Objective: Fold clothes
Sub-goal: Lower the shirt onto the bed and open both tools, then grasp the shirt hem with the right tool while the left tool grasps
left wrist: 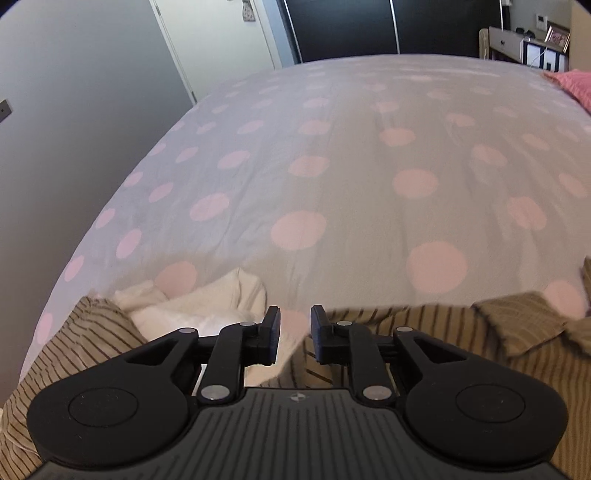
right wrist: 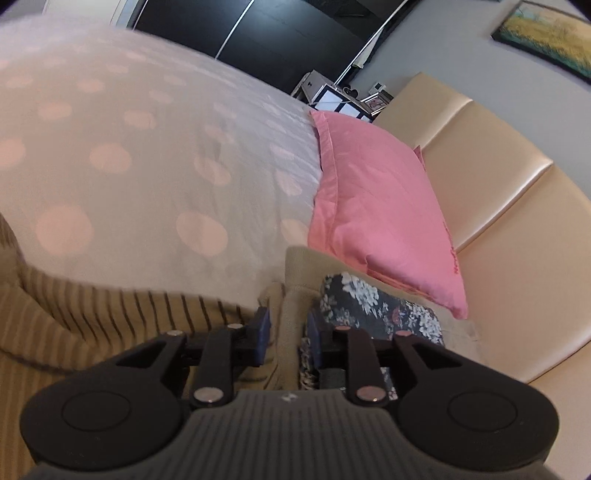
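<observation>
A tan garment with dark stripes (left wrist: pixel 424 332) lies crumpled along the near edge of the bed; it also appears as the striped garment (right wrist: pixel 110 314) at lower left of the right wrist view. My left gripper (left wrist: pixel 294 332) hovers over it with a narrow gap between its fingers, through which the bedspread and a cream cloth (left wrist: pixel 207 299) show. My right gripper (right wrist: pixel 288 332) has a fold of plain tan fabric (right wrist: pixel 295 266) filling the space between its fingers. A dark floral garment (right wrist: pixel 373 302) lies folded just right of it.
The bed carries a white bedspread with pink dots (left wrist: pixel 332 166). A pink pillow (right wrist: pixel 380 206) leans at a cream padded headboard (right wrist: pixel 498 184). A dark wardrobe (left wrist: pixel 343 26) and a nightstand (left wrist: pixel 517 44) stand beyond the bed.
</observation>
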`<state>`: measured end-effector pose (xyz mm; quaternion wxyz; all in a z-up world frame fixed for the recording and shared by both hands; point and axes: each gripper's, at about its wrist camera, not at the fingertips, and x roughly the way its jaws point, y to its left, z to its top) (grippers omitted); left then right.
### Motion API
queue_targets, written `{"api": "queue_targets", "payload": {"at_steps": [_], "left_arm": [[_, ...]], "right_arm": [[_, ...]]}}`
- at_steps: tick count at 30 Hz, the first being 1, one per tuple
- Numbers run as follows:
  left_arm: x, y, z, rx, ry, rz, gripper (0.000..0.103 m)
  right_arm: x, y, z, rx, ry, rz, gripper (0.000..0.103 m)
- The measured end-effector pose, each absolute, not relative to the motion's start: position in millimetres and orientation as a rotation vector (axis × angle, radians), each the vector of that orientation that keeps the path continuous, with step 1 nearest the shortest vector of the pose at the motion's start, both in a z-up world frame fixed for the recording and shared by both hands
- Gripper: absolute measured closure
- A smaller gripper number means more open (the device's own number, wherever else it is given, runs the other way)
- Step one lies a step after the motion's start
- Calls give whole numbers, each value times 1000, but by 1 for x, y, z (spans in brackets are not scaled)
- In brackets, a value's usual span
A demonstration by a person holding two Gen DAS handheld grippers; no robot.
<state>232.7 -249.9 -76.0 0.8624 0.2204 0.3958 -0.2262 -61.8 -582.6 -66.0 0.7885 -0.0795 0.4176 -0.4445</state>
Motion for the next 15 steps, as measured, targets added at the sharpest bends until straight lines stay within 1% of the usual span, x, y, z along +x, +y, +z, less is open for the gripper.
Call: {"api": "queue_targets", "payload": {"at_steps": [1,2,6,7,8,9,12,15], "left_arm": [[232,-255,-72,456,830,-494,81],[231,-260,-69,450,831,-514,80],[226,-281,-55,425,832,-593,80],[225,-286,-51,419,832,-613,79],[225,-295,-54,422,851,-633,77],[224,-305,-60,430,878,-653,73],[224,-331,-80,454,928,-692,70],[227,-355,-98,480,967,-707,65]], "right_arm": [[-60,-581,-59,-143,880,-937,75],[-56,-578,-53,-116,867,-908,75],[-27,-562,-49,-5,860,-744,75],[-17,-556,-52,11,865,-697,73],[-8,-551,-55,20,873,-647,69],[2,-544,-60,23,884,-598,69],[31,-525,-75,10,909,-483,67],[61,-513,-94,-8,929,-426,67]]}}
